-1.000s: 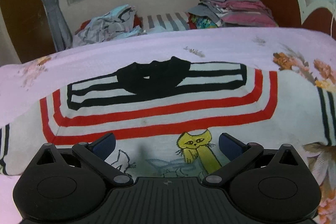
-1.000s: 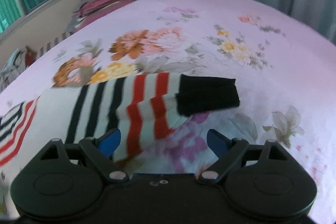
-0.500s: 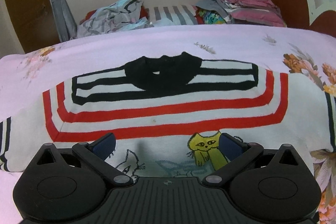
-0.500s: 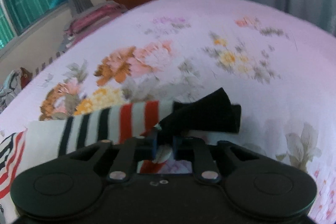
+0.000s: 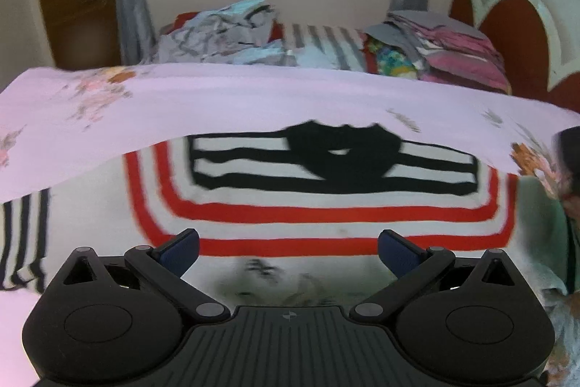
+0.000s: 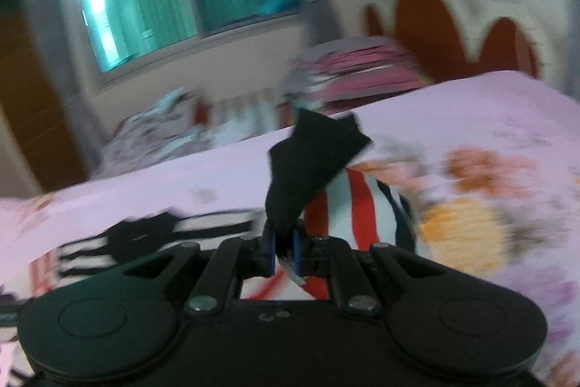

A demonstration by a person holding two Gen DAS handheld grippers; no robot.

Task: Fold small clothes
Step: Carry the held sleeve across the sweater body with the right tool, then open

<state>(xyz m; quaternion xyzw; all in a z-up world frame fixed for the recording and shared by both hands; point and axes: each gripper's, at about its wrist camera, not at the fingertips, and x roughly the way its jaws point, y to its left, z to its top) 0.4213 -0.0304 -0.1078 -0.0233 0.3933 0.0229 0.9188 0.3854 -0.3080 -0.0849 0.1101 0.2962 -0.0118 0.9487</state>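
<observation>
A small white shirt with red and black stripes and a black collar lies flat on the pink floral bedsheet. My left gripper is open and empty, low over the shirt's chest. My right gripper is shut on the shirt's right sleeve at its black cuff. The sleeve is lifted off the bed and the cuff stands up above the jaws. The shirt's striped body shows to the left in the right wrist view.
A heap of loose clothes and a stack of folded clothes sit past the bed's far edge under the window. A red and white headboard stands at the right. The right wrist view is blurred.
My right gripper closed on the sleeve's black cuff, then lifted it and swung left toward the shirt's body. My left gripper stayed open and shifted slightly over the shirt.
</observation>
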